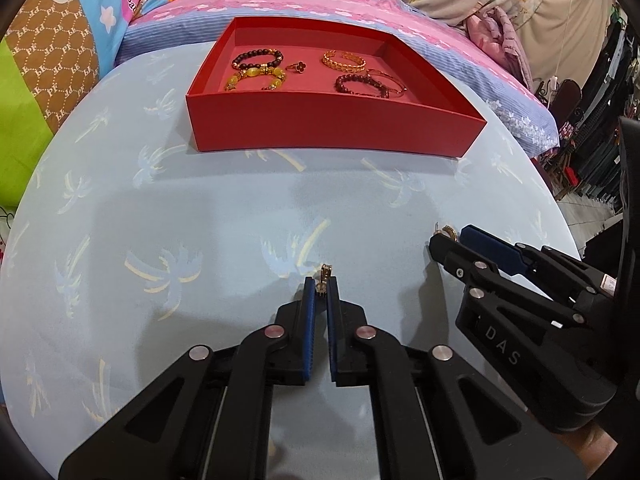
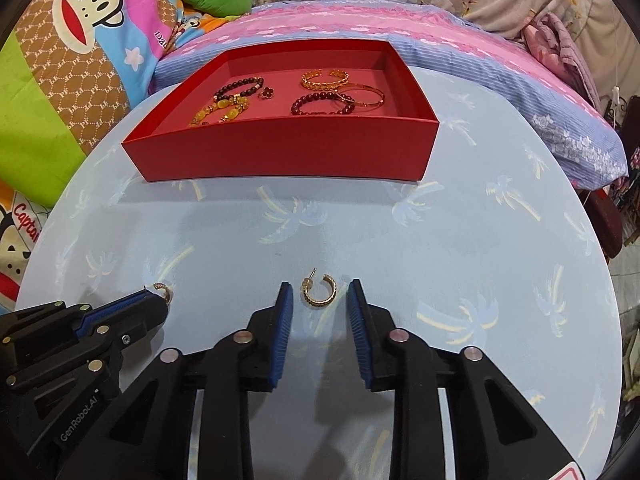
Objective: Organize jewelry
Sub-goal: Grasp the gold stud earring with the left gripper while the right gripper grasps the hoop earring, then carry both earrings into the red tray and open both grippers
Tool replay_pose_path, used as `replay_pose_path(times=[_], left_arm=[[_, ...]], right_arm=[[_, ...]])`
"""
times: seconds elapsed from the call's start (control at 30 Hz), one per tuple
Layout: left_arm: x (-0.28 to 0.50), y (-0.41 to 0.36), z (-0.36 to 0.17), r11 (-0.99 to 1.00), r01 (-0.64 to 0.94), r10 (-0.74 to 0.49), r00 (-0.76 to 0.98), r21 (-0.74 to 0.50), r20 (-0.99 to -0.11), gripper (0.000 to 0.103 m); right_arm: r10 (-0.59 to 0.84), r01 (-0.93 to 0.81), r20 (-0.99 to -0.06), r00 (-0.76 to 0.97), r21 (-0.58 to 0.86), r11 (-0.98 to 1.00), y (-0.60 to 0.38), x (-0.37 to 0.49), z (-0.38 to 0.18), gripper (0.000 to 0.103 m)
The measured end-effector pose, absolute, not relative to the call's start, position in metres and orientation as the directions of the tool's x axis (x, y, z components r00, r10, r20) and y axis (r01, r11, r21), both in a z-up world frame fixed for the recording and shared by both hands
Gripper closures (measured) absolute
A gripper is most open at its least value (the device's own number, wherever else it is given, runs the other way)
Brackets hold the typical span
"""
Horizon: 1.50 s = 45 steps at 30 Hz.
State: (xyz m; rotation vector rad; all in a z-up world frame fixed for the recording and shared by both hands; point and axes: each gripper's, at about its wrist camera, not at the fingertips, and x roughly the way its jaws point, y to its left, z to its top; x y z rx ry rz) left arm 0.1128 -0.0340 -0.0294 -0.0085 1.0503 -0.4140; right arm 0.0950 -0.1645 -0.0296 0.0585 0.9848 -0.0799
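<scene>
A red tray (image 1: 332, 128) (image 2: 280, 152) stands at the far side of the round table and holds several bracelets and a small ring. My left gripper (image 1: 320, 285) (image 2: 162, 300) is shut on a small gold hoop earring (image 1: 325, 276) (image 2: 165, 291) just above the cloth. My right gripper (image 2: 319, 292) (image 1: 446, 240) is open, its fingers on either side of a second gold hoop earring (image 2: 319, 294) (image 1: 448, 232) that lies flat on the cloth.
The table wears a light blue cloth with a palm-tree print (image 2: 440, 260). Behind the tray lie a pink and blue striped cushion (image 2: 460, 40) and colourful cartoon pillows (image 2: 72, 48). The table edge falls off at the right (image 1: 560, 208).
</scene>
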Motion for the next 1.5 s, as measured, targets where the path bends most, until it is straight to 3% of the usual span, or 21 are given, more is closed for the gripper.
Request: replay_pose_path(times=[0.1,0.53,1.5], left_arm=[[0.113,-0.035,-0.03,0.923,0.328,-0.335,0.428,-0.202,-0.839,0.098],[0.11,-0.035,-0.021,0.921,0.332,-0.341,0.429,-0.205,-0.837,0.098],[0.136,-0.06,0.074,0.895,0.416,-0.391,0.562,-0.16,-0.729,0.098]], right_arm=[[-0.034,0.089,-0.833,0.553,0.018,0.996,-0.164,0.096,-0.03,0.087],[0.01,0.079,-0.821,0.571,0.066,0.995,-0.161,0.079,-0.014,0.087],[0.019,0.06,-0.696,0.718,0.09,0.994,-0.172,0.095,0.077,0.087]])
